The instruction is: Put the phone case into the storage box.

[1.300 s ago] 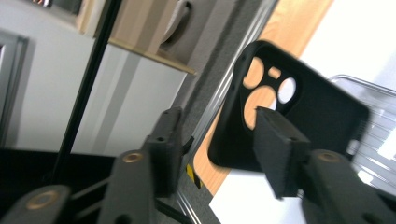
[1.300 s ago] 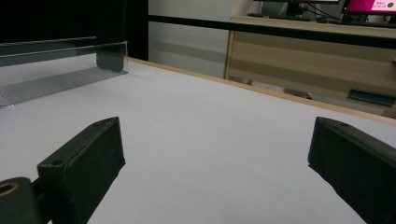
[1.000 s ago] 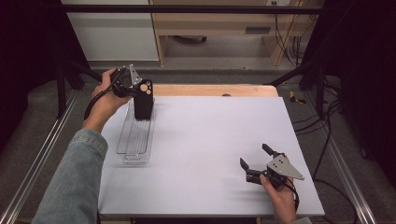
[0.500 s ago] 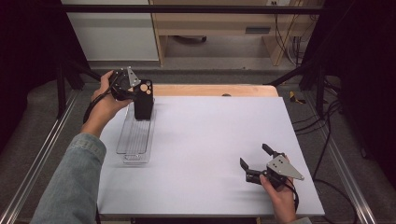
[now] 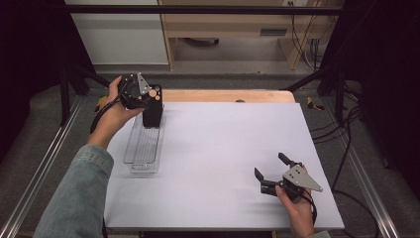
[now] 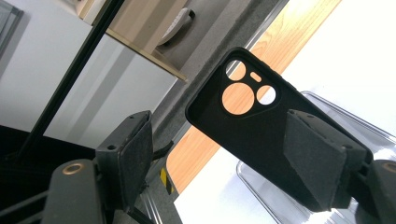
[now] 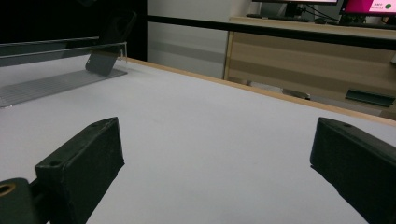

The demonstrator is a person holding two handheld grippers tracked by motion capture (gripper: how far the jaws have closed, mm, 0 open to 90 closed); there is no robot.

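1. My left gripper [image 5: 148, 101] is at the far left corner of the white table [image 5: 223, 148], held over the far end of the clear, ribbed, rectangular plastic tray [image 5: 143, 148].
2. Its 2 jaws have just been opening and now stand apart. In the left gripper view the black rubbery phone case with 4 camera cut-outs [image 6: 254, 126] is between them: one pad lies against or just in front of the case's lower part, I cannot tell which, and the other pad is well clear with open space between it and the case. The jaws are not clamped on it.
3. The phone case [image 5: 152, 108] stands nearly upright in the tray's far end, cut-outs at the top, leaning a little. In the right gripper view I see it far off [image 7: 109, 44], its foot inside the tray [image 7: 56, 79] and its top tilted against the tray's end wall.
4. My right gripper [image 5: 272, 171] rests low at the near right part of the table, well apart from the tray. Its 2 jaws are spread wide and there is only bare white tabletop [image 7: 210, 140] between them.
5. A strip of light wooden edge [image 5: 228, 95] runs along the table's far side, just behind the tray and case.
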